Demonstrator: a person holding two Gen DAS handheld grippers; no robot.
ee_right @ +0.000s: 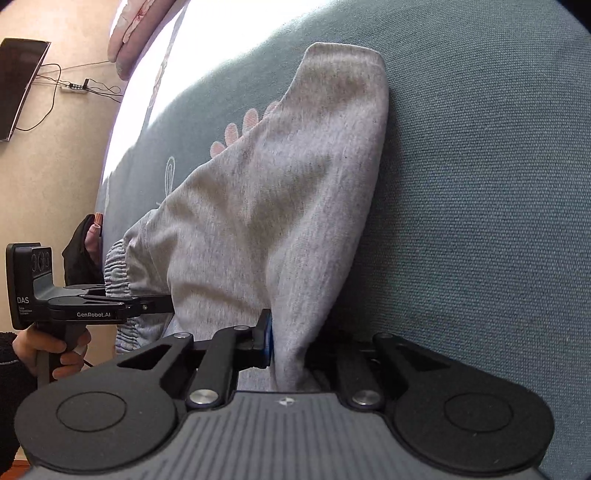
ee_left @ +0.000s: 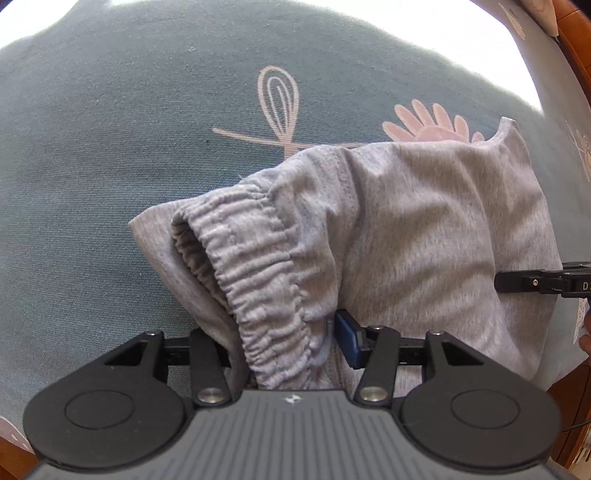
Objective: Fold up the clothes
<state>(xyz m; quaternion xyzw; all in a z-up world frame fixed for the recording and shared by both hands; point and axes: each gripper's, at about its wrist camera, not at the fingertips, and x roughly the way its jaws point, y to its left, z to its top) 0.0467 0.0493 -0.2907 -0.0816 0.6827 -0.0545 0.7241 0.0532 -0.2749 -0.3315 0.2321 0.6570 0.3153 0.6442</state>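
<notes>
A grey garment (ee_left: 424, 206) with a gathered elastic waistband (ee_left: 266, 266) lies partly lifted on a teal printed cover (ee_left: 110, 147). My left gripper (ee_left: 284, 332) is shut on the bunched waistband; its blue pad (ee_left: 347, 339) presses the cloth, and the other finger is hidden behind the fabric. In the right wrist view my right gripper (ee_right: 291, 343) is shut on a fold of the same garment (ee_right: 277, 184), near its plain edge. The right gripper's fingertips (ee_left: 517, 282) reach in from the right over the cloth. The left gripper (ee_right: 162, 302) shows at the left, at the waistband.
The teal cover (ee_right: 480, 184) spreads far around the garment. A hand (ee_right: 55, 350) grips the left gripper's handle. A dark screen (ee_right: 18, 85) and a power strip (ee_right: 74, 86) with cables are on the beige wall. A pink cushion (ee_right: 136, 29) lies at the cover's far end.
</notes>
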